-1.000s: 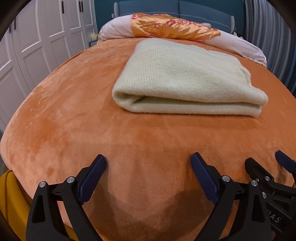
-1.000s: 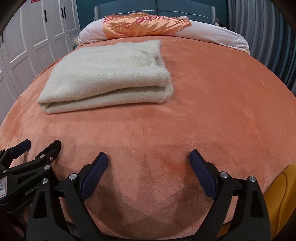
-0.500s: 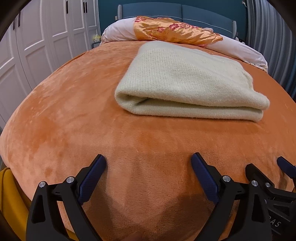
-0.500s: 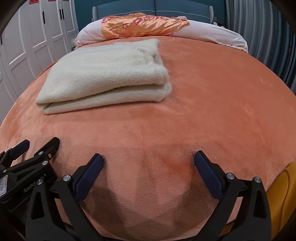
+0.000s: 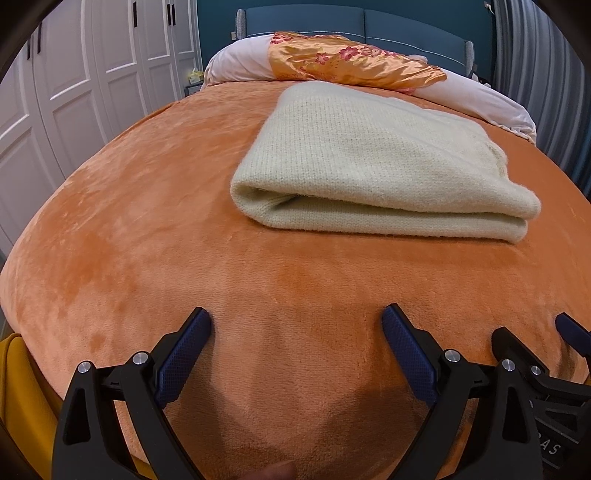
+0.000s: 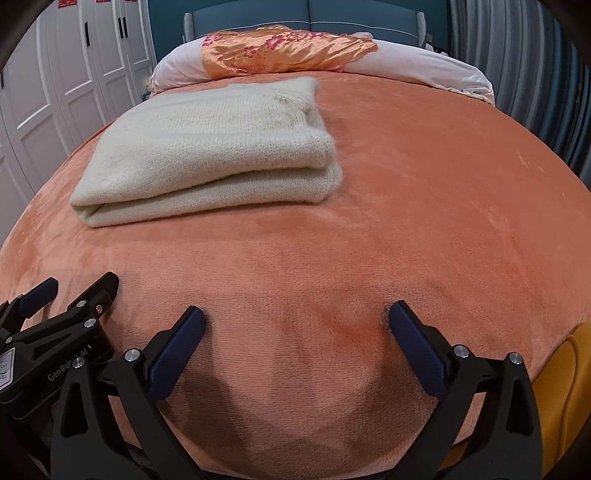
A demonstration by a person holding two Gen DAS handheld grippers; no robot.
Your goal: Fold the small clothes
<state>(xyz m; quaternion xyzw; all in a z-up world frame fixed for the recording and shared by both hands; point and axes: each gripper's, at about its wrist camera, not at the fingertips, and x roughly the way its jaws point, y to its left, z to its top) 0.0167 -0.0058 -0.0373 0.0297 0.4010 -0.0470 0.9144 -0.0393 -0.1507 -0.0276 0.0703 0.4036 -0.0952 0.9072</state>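
A cream knitted sweater (image 5: pixel 373 166) lies folded in a flat rectangle on the orange plush bedspread (image 5: pixel 140 229). It also shows in the right wrist view (image 6: pixel 207 147), left of centre. My left gripper (image 5: pixel 297 325) is open and empty, low over the near part of the bed, well short of the sweater. My right gripper (image 6: pixel 295 321) is open and empty, beside the left one. Each gripper shows at the edge of the other's view: the right gripper (image 5: pixel 535 343), the left gripper (image 6: pixel 74 295).
A pink bolster with an orange flowered satin cover (image 5: pixel 351 59) lies across the head of the bed, before a blue headboard (image 5: pixel 332 22). White wardrobe doors (image 5: pixel 74 92) stand left. Grey curtains (image 6: pixel 535 74) hang right. Yellow fabric (image 6: pixel 561 387) shows below the bed's near edge.
Both views have tilted up and drawn slightly nearer; the sweater sits a little lower and larger. Both grippers stay open and empty. The sweater has not moved.
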